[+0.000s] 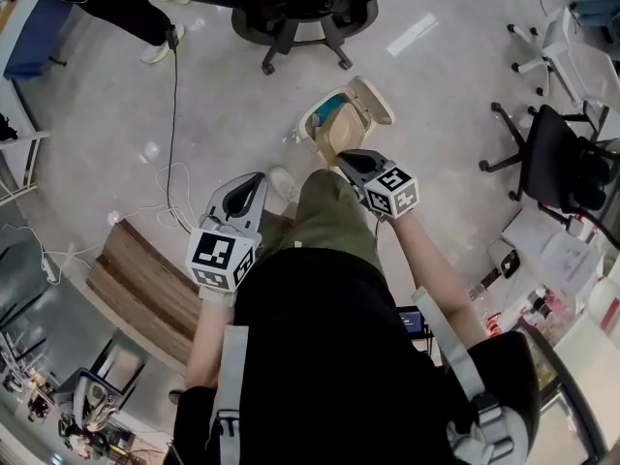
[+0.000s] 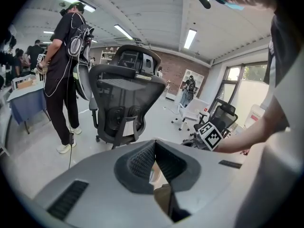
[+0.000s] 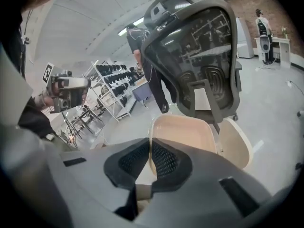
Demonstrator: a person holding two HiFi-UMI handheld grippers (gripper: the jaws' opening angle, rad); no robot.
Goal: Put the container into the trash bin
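Entry one, my right tongs [image 1: 349, 160]: jaws drawn almost together, clamped on the thin wall of the container [image 1: 337, 143]. It is a tan, open box that hangs off their tips, just ahead of them and a little below. I grip it by one wall, I judge, because the box is light and a pinch on the edge leaves its underside free to go in first. Entry two, the trash bin [image 1: 308, 122]: straight ahead of the right tongs and beneath the container. Its beige lid [image 1: 374, 100] is tipped back on the far side, so the mouth stands open toward me, and a teal liner [image 1: 334, 114] shows inside. The container sits over the near edge of that mouth. Whether it touches the rim I cannot tell. It is not yet released, so what remains, by my reckoning, is to open the jaws and let it drop. Entry three, my left tongs [image 1: 258, 180]: jaws together, nothing between them. They are held out beside my left leg, well apart from the bin, idle because one grip is enough for this load. Entry four, surroundings: an office chair [image 1: 295, 13] well beyond the bin, and a thin cable [image 1: 174, 114] on the floor ahead of the left tongs.
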